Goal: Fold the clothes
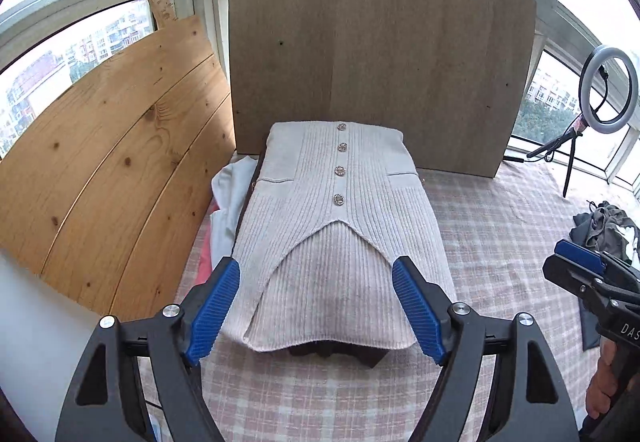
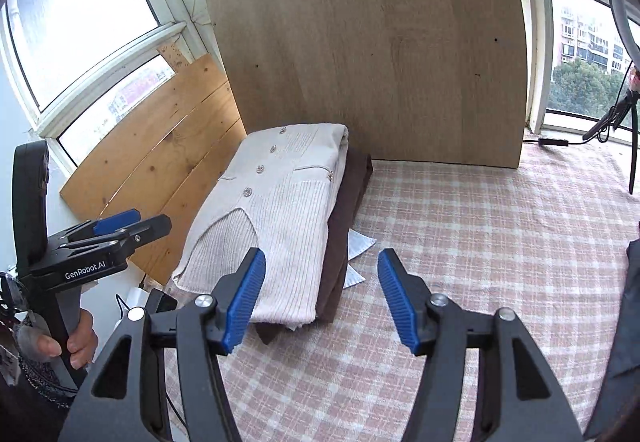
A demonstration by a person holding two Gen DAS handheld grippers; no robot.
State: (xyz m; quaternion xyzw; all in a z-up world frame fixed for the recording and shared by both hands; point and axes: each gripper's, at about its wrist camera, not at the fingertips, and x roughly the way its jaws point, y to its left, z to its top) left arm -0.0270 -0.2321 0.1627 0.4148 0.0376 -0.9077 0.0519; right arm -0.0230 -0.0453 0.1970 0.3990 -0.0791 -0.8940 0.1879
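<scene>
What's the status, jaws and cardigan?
Left gripper and right gripper open, empty. Cream cardigan folded atop brown garment. Nothing in the way.

Folded cream ribbed cardigan (image 1: 340, 238), four buttons (image 1: 340, 171) along its placket, lying on a dark garment (image 1: 340, 352) on the checked cloth (image 1: 500, 242) of the desk. Left tool (image 1: 316, 308) above its near hem, blue pads (image 1: 214, 312) apart, nothing between them. Right tool (image 1: 592, 274) at right edge. Behind: brown board (image 1: 380, 49), pine panel (image 1: 120, 161). Ring light (image 1: 608, 89) and crumpled grey clothes (image 1: 604, 226) at right.
</scene>
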